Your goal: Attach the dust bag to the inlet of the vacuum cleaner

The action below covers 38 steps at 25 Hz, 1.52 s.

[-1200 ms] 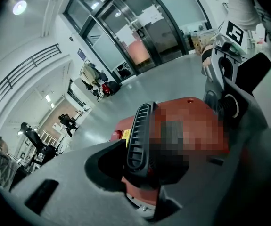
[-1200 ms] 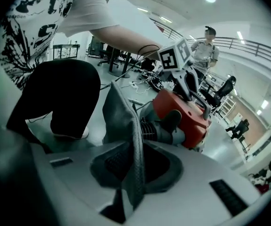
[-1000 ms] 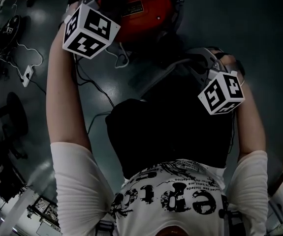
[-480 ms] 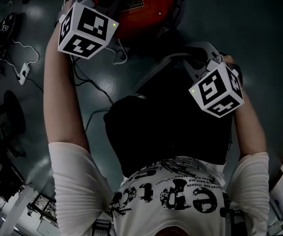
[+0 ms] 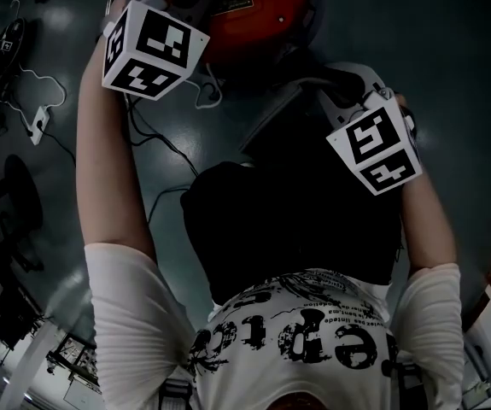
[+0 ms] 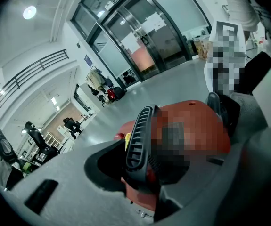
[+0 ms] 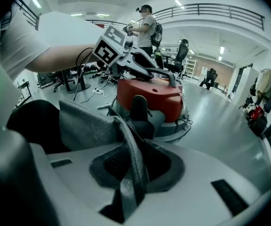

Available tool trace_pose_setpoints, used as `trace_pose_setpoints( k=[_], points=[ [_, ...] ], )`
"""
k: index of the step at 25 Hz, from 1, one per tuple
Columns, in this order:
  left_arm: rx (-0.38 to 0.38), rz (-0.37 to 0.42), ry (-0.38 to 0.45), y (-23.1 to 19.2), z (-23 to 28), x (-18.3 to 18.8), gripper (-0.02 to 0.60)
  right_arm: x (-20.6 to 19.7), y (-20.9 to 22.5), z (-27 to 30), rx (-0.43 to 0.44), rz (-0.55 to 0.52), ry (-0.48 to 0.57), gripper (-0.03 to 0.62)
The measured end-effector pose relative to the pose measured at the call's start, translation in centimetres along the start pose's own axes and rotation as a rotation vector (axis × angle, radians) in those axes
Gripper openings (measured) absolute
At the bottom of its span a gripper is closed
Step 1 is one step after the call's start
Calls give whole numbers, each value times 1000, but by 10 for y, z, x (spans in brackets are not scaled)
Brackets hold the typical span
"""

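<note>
Holding two things at once. Left claw (image 6: 168,168) is set fairly wide, its jaws closed on the black ribbed handle (image 6: 139,135) of the red vacuum (image 6: 196,114), whose body lies just beyond the jaws. Right claw (image 7: 130,173) is narrow, pinching a fold of the grey bag (image 7: 86,126). Most of the bag hangs back from that claw, toward the person's torso (image 5: 305,340). The vacuum sits on the floor (image 7: 220,121) ahead of the right claw, near the bag but apart from it. Inlet not picked out in any view.

Risks, as judged:
- The pinch is on loose fabric only, so a pull toward the vacuum could slide it free.
- A slack bag mouth may meet the inlet skewed.
- A heavy push could tip the vacuum under the left claw.
</note>
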<state>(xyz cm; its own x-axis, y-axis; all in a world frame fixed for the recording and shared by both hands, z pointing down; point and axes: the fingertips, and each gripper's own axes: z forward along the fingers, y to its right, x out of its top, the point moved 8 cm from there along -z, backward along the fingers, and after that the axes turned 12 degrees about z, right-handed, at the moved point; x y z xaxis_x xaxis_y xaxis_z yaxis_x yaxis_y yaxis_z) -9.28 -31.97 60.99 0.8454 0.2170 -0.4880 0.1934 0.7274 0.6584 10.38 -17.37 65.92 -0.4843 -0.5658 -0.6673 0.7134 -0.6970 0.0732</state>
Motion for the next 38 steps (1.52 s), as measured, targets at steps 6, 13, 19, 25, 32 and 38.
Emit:
trace_pose_setpoints(
  k=[6, 13, 19, 25, 32, 38],
  points=[
    [-12, 11, 28, -2, 1, 3, 137, 1, 3, 3, 72, -70, -63, 55],
    [164, 17, 165, 3, -34, 18, 184, 1, 1, -13, -19, -327, -8, 72],
    [392, -283, 390, 31, -117, 44, 184, 12, 4, -58, 69, -206, 222, 78],
    [505, -780, 476, 81, -144, 53, 170, 29, 31, -93, -82, 225, 576, 7],
    [638, -858, 334, 77, -160, 68, 3, 51, 21, -120, -183, 273, 712, 2],
    [572, -935, 216, 11, -231, 121, 3, 124, 14, -220, -232, 271, 716, 2]
  ],
)
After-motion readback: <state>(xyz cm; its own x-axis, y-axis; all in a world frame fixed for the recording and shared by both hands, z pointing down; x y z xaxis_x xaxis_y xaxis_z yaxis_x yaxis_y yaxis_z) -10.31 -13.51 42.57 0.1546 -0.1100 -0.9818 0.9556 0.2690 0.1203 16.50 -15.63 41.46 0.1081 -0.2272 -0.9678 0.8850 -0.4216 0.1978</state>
